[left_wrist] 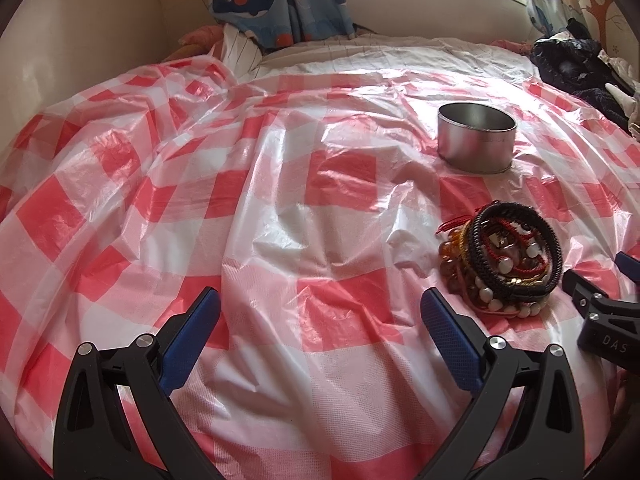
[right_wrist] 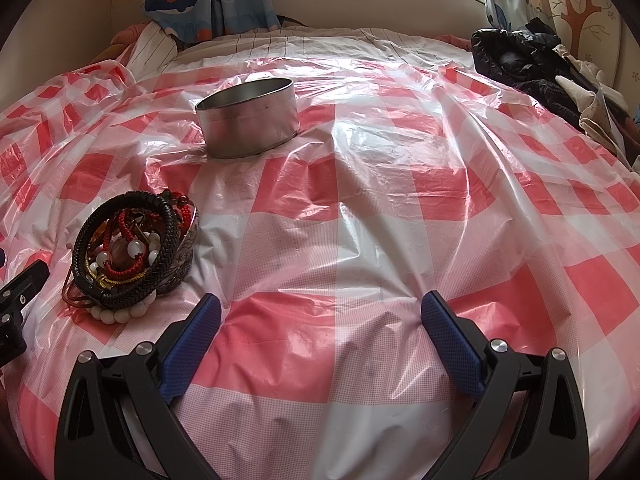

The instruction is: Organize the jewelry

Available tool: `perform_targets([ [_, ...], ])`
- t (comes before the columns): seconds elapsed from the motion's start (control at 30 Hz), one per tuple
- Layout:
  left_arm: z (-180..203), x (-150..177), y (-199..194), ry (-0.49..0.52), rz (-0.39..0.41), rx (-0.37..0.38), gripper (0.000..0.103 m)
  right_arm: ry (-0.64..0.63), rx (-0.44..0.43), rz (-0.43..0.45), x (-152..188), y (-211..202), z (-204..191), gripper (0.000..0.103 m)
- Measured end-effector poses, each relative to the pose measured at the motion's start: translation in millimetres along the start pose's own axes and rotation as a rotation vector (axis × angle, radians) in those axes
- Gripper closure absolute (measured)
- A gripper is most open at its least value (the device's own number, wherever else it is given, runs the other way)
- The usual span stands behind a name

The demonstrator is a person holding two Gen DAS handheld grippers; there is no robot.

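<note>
The only writing I am managing to read is "DAS" in pale letters on the black body of the right tongs [left_wrist: 600, 280], which are poking in at the edge of the left camera's view. A faint line of print is running around the metal tin [left_wrist: 476, 138], too blurred to make out. The pile of bracelets [left_wrist: 506, 260] is lying on the checked plastic sheet [left_wrist: 280, 200] covering the bed, near the tin and between both tools; its strands are overlapping, so a count is beyond me. Left tongs [left_wrist: 320, 312] are hanging spread wide, gripping nothing; the right ones likewise.
</note>
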State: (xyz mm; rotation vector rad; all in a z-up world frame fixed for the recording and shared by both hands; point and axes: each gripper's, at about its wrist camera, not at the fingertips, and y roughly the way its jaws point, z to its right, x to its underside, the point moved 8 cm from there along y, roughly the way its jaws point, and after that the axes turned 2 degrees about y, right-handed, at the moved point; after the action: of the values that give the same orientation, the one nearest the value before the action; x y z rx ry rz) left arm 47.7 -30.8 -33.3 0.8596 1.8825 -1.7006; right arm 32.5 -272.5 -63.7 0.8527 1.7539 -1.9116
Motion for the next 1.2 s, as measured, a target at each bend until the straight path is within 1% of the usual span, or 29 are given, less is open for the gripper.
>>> perform_targets([
  [0.07, 4, -2, -3, 0.01, 0.014, 0.022, 0.006, 0.0, 0.0, 0.0, 0, 0, 0, 0.007],
  [0.27, 13, -5, -3, 0.028, 0.017, 0.048, 0.006, -0.001, 0.001, 0.0, 0, 0, -1, 0.007],
  [0.4, 21, -12, -9, 0.022, 0.046, 0.112, 0.006, 0.001, 0.002, -0.001, 0, 0, -1, 0.007],
  [0.5, 33, -19, -13, 0.038, 0.065, 0.186, 0.006, 0.001, 0.002, -0.001, 0, 0, -1, 0.007],
  [0.63, 47, -29, -12, 0.08, 0.066, 0.213, 0.006, 0.001, 0.002, -0.001, 0, 0, -1, 0.007],
  [0.73, 51, -33, -6, 0.083, 0.054, 0.22, 0.007, 0.001, 0.002, -0.001, 0, 0, -1, 0.007],
  [0.83, 53, -35, -2, 0.084, 0.05, 0.227, 0.009, 0.001, 0.003, -0.001, 0, 0, -1, 0.007],
  [0.93, 56, -35, 3, 0.096, 0.043, 0.222, 0.014, 0.0, 0.003, -0.001, 0, 0, -2, 0.007],
  [1.0, 58, -33, 5, 0.104, 0.031, 0.239, 0.027, 0.0, 0.003, -0.001, 0, 0, -2, 0.007],
  [1.1, 62, -32, 8, 0.119, 0.022, 0.262, 0.038, 0.0, 0.003, -0.001, 0, 0, -2, 0.007],
  [1.13, 63, -32, 8, 0.123, 0.024, 0.262, 0.039, 0.0, 0.003, -0.001, 0, 0, -2, 0.007],
  [1.17, 65, -32, 8, 0.128, 0.025, 0.264, 0.042, 0.0, 0.003, -0.001, 0, 0, -2, 0.007],
  [1.2, 66, -32, 8, 0.134, 0.026, 0.269, 0.048, 0.0, 0.003, -0.001, 0, 0, -2, 0.007],
])
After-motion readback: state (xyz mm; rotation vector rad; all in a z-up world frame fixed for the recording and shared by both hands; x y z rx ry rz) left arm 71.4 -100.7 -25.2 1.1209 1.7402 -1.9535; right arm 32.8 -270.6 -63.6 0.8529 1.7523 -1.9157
